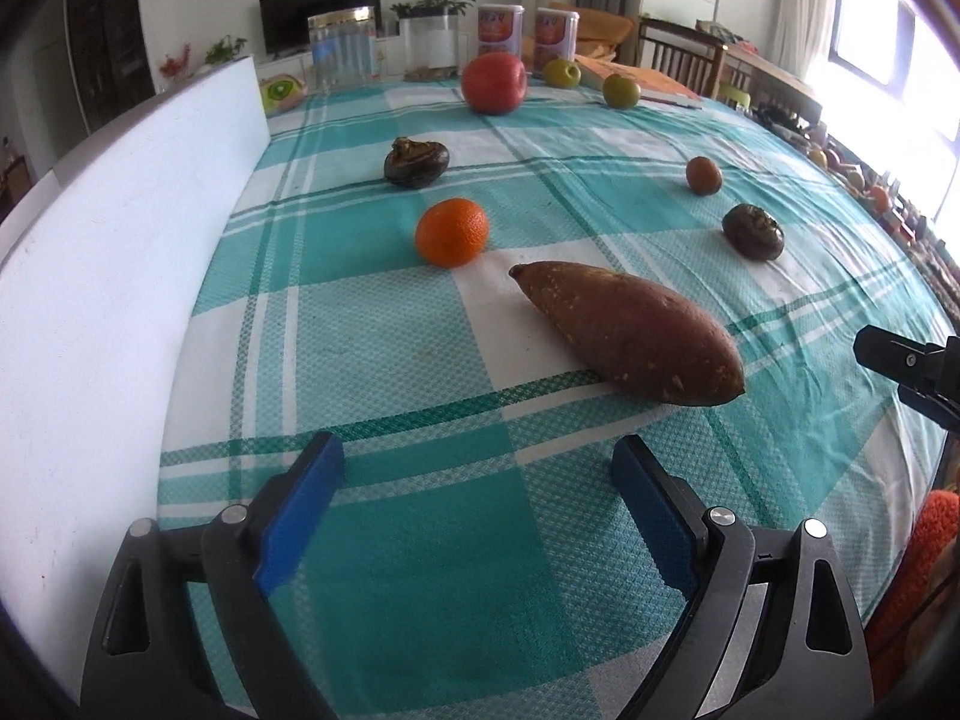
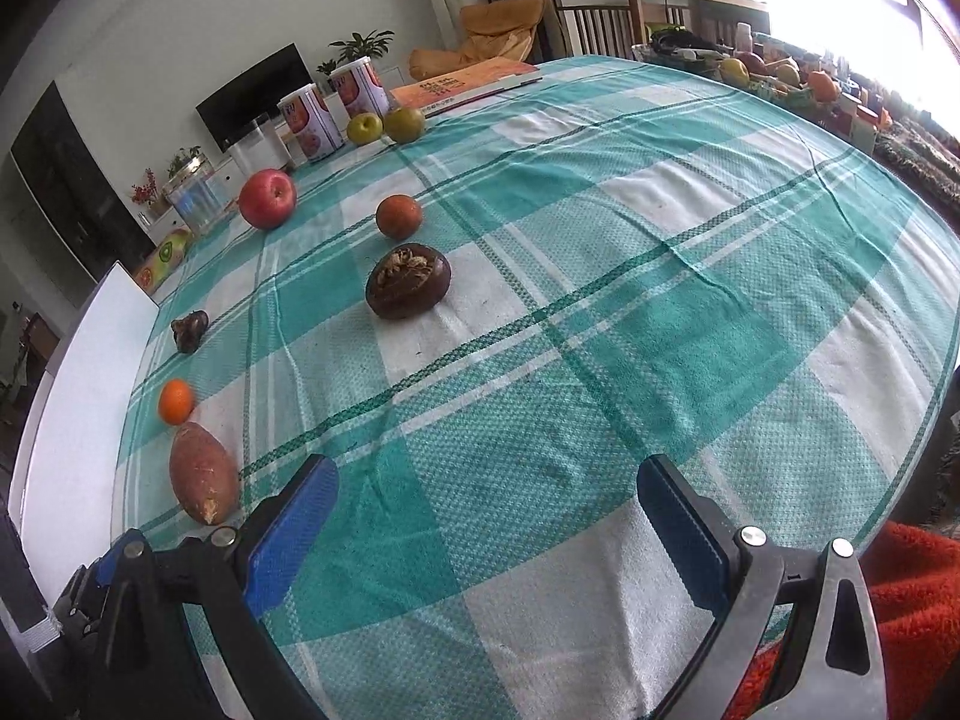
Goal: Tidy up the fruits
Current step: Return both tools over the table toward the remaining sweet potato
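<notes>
clutter at the far edge of the checked counter

two orange-labelled cans [image 1: 528,30] stand side by side near a clear jar [image 1: 342,48] and an orange book [image 2: 468,84]; a white board [image 1: 120,228] borders the teal tablecloth [image 1: 420,540]; a television [image 1: 321,12] sits behind.

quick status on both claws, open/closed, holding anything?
Left claw: open, empty, above the teal-and-white checked tablecloth.
Right claw: open, empty, above the same cloth.
</notes>
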Available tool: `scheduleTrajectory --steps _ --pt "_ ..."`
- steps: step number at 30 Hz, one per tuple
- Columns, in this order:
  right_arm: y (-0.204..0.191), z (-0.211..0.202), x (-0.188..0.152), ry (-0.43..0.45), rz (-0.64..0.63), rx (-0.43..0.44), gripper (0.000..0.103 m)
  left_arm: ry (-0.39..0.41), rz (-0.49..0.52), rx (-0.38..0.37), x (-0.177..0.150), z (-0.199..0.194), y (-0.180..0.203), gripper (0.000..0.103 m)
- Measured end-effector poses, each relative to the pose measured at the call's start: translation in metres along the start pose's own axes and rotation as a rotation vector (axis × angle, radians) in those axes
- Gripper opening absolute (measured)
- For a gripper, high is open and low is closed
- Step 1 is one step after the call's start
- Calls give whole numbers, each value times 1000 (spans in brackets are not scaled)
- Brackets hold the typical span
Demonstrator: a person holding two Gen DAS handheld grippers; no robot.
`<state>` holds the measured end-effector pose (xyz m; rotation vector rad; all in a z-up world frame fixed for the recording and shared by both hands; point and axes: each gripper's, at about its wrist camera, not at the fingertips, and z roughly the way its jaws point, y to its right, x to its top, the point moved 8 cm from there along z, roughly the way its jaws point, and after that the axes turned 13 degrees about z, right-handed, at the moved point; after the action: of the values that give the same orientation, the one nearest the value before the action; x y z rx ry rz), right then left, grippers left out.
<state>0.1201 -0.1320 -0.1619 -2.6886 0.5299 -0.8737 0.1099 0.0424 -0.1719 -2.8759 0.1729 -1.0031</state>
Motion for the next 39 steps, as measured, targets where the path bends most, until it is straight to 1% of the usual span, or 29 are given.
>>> scheduleTrajectory --steps 6,39 --pt "3 1 0 -12 25 11 99 -4 8 3 0 1 1 94" --pt "5 -7 4 19 46 30 99 -4 9 3 0 2 1 94"
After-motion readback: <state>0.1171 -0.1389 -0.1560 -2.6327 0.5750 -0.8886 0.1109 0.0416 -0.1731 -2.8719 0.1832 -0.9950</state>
